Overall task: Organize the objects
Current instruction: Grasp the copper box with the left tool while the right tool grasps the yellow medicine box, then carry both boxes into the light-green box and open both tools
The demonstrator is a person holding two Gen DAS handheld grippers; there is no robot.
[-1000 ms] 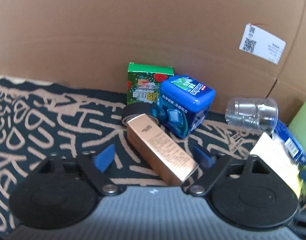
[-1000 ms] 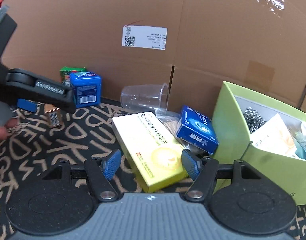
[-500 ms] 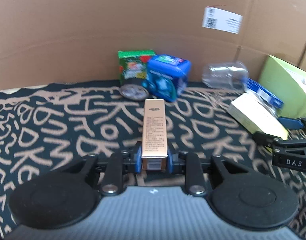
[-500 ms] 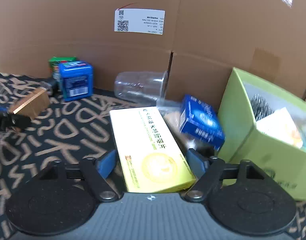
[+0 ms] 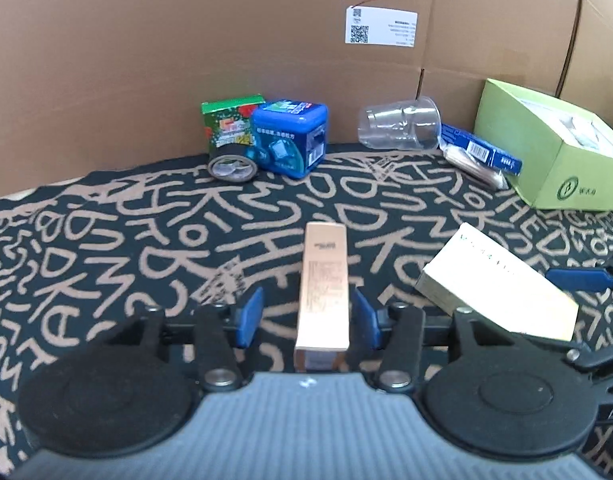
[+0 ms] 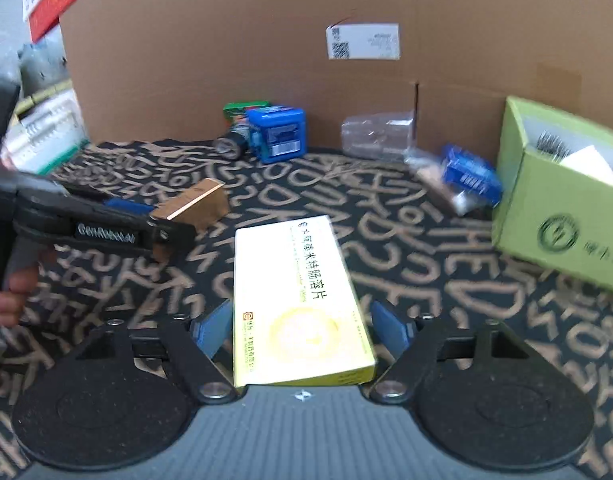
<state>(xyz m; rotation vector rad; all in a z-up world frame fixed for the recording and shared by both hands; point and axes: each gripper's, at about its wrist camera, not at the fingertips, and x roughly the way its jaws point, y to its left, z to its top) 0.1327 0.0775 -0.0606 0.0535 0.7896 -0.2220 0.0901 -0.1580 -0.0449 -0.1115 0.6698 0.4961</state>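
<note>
A slim gold box lies between the fingers of my left gripper. The jaws stand apart, with a gap on the left side, so the gripper is open. The gold box also shows in the right wrist view. A flat yellow medicine box sits between the fingers of my right gripper, which is open, with gaps on both sides. In the left wrist view the yellow box lies right of the gold box.
An open green box with items inside stands at the right. A blue tub, green packet, tape roll, clear cup and blue carton line the cardboard wall. A patterned cloth covers the table.
My left gripper closed on the gold box, pulled back from the wall with it, and has now opened. The right gripper moved back with the yellow box between its open fingers.
</note>
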